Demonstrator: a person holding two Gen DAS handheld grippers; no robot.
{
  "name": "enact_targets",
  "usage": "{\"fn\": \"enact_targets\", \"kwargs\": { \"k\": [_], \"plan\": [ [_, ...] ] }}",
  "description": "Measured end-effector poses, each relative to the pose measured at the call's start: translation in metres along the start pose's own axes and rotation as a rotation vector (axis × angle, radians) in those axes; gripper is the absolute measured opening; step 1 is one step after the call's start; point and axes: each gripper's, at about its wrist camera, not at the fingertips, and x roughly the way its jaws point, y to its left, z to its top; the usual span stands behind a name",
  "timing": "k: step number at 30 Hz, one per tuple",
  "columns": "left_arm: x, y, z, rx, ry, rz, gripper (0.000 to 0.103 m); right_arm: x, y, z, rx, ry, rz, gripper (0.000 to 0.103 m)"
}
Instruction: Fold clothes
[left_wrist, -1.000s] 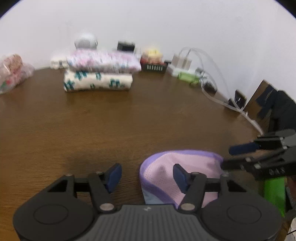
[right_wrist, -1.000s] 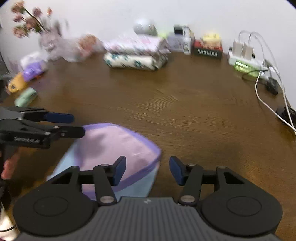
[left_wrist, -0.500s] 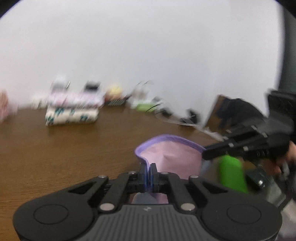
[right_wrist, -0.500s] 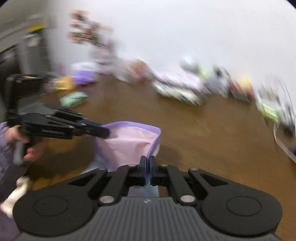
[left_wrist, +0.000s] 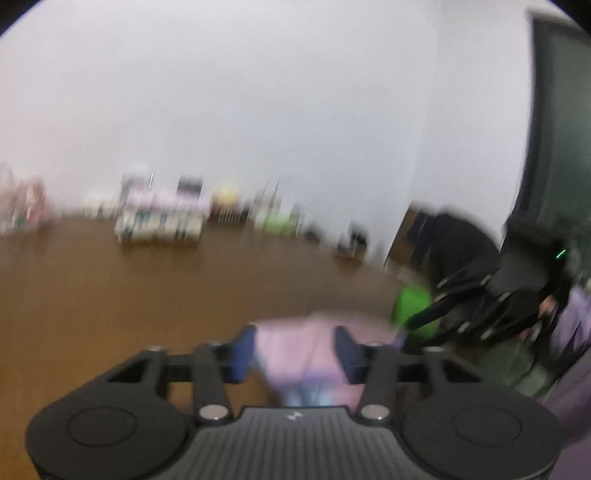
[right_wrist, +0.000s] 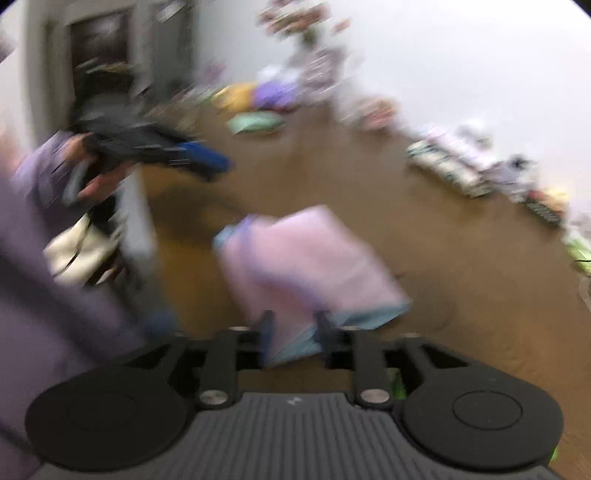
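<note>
Pink garment on the brown table, 2 grippers letting go

The pink garment (right_wrist: 306, 258) lies folded on the table (right_wrist: 461, 258); left gripper (left_wrist: 295, 350) and right gripper (right_wrist: 293, 328) jaws are opening, spread either side of its near edge. Folded clothes (left_wrist: 159, 218) sit stacked by the far wall.

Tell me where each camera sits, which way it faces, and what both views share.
Left wrist: on the left gripper, facing across the brown table to the white wall; right gripper at right.
Right wrist: on the right gripper, tilted down at the table; left gripper and a hand at left.
Shared: the pink garment, jaws opening around it.
</note>
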Motion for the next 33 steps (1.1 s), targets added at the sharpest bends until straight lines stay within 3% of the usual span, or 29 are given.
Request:
{"fn": "enact_targets", "kwargs": {
  "k": [2,6,8,9,10,14,18,20,21,22,24,26,27,28,31,33],
  "plan": [
    [0.020,-0.002,0.006,0.005,0.019,-0.018,0.057,0.003,-0.005,0.006,0.027,-0.067,-0.009,0.039],
    [0.083,-0.008,0.000,0.018,0.181,0.000,0.049,0.028,0.005,0.008,-0.020,-0.074,0.038,0.038],
    [0.098,-0.009,-0.002,-0.005,0.209,-0.003,0.049,0.043,0.008,0.000,-0.026,-0.035,0.033,0.025],
    [0.103,-0.010,-0.003,-0.019,0.219,-0.005,0.049,0.048,0.005,-0.005,-0.008,-0.016,0.020,0.005],
    [0.108,-0.012,-0.004,-0.021,0.233,-0.004,0.049,0.049,0.001,-0.011,0.020,-0.004,0.012,0.003],
    [0.112,-0.024,-0.023,0.070,0.289,0.022,0.049,0.036,-0.003,-0.031,0.120,-0.001,0.035,0.003],
    [0.100,-0.020,-0.024,0.061,0.277,0.001,0.050,0.023,0.002,-0.037,0.124,0.006,0.024,0.010],
    [0.094,-0.018,-0.018,0.059,0.260,0.004,0.051,0.008,-0.003,-0.029,0.159,-0.065,0.006,0.026],
    [0.091,-0.018,-0.015,0.058,0.252,0.005,0.051,0.003,-0.007,-0.023,0.184,-0.104,-0.012,0.042],
    [0.087,-0.017,-0.012,0.057,0.243,0.007,0.052,0.005,-0.011,-0.016,0.209,-0.127,-0.039,0.045],
    [0.094,-0.023,-0.002,0.073,0.219,0.017,0.052,0.020,-0.019,-0.002,0.254,-0.144,-0.099,0.043],
    [0.109,-0.030,0.002,0.099,0.223,0.022,0.052,0.044,-0.025,0.008,0.292,-0.111,-0.146,0.031],
    [0.118,-0.032,0.000,0.115,0.251,0.033,0.052,0.059,-0.028,0.011,0.310,-0.085,-0.166,0.017],
    [0.125,-0.032,-0.004,0.128,0.286,0.057,0.046,0.071,-0.030,0.013,0.333,-0.057,-0.182,0.012],
    [0.125,-0.023,-0.016,0.102,0.314,0.069,0.045,0.087,-0.033,0.006,0.399,0.010,-0.231,0.011],
    [0.117,-0.016,-0.021,0.060,0.305,0.052,0.045,0.083,-0.034,-0.002,0.443,0.004,-0.237,0.011]
  ]
}}
